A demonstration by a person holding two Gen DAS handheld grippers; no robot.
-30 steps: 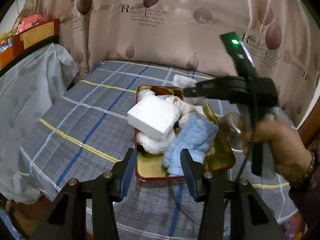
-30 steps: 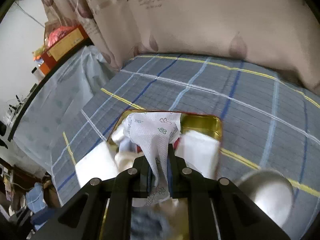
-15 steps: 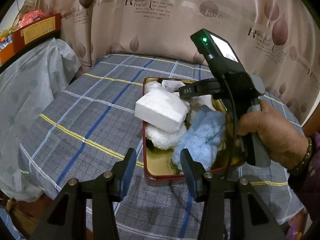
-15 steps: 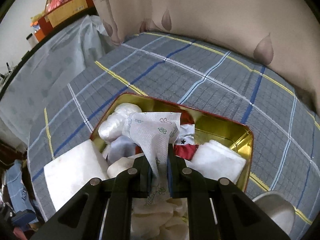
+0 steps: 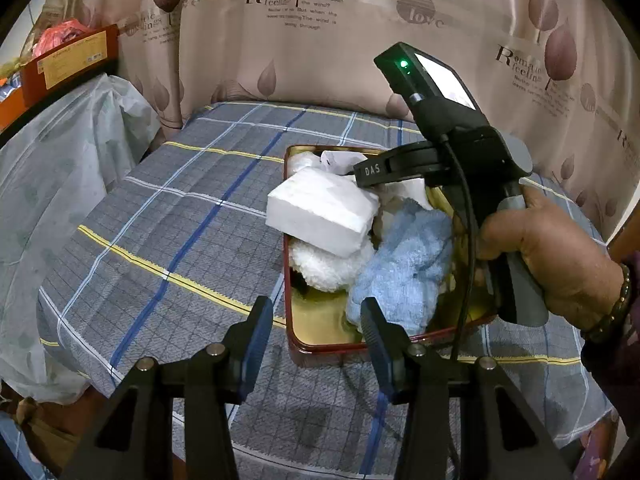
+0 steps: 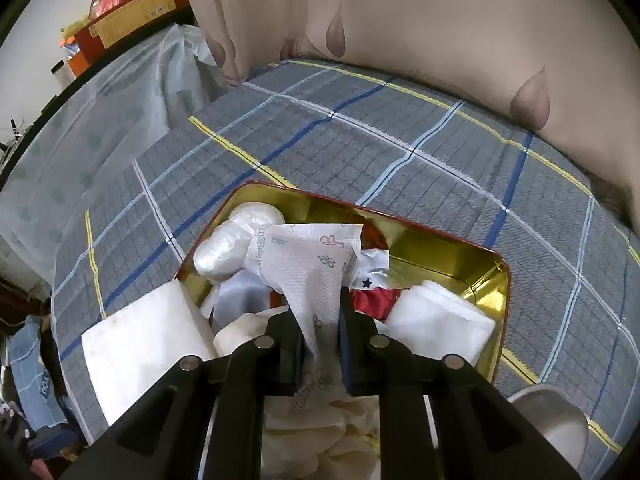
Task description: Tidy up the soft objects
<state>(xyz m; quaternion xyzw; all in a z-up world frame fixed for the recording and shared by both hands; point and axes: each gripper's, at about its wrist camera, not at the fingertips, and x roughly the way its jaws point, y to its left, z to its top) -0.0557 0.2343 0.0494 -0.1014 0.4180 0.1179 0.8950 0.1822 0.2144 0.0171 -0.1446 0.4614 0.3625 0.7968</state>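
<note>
A red tin with a gold inside (image 5: 294, 320) (image 6: 440, 248) sits on the checked bedspread and holds several soft things. In the left wrist view these include a white foam block (image 5: 320, 212), a fluffy white piece (image 5: 324, 268) and a light blue towel (image 5: 404, 272). My right gripper (image 6: 320, 320) is shut on a patterned white tissue (image 6: 308, 264) and holds it over the tin's far half; it also shows in the left wrist view (image 5: 360, 172). My left gripper (image 5: 316, 332) is open and empty, just above the tin's near edge.
A plastic-covered surface (image 5: 52, 184) lies to the left, with an orange box (image 5: 68, 60) above it. A leaf-print curtain (image 5: 340, 40) hangs behind the bed. A white bowl (image 6: 552, 428) sits to the right of the tin.
My right gripper has moved down and forward with the tissue, closer to the tin's contents. My left gripper has drawn back a little from the tin.
</note>
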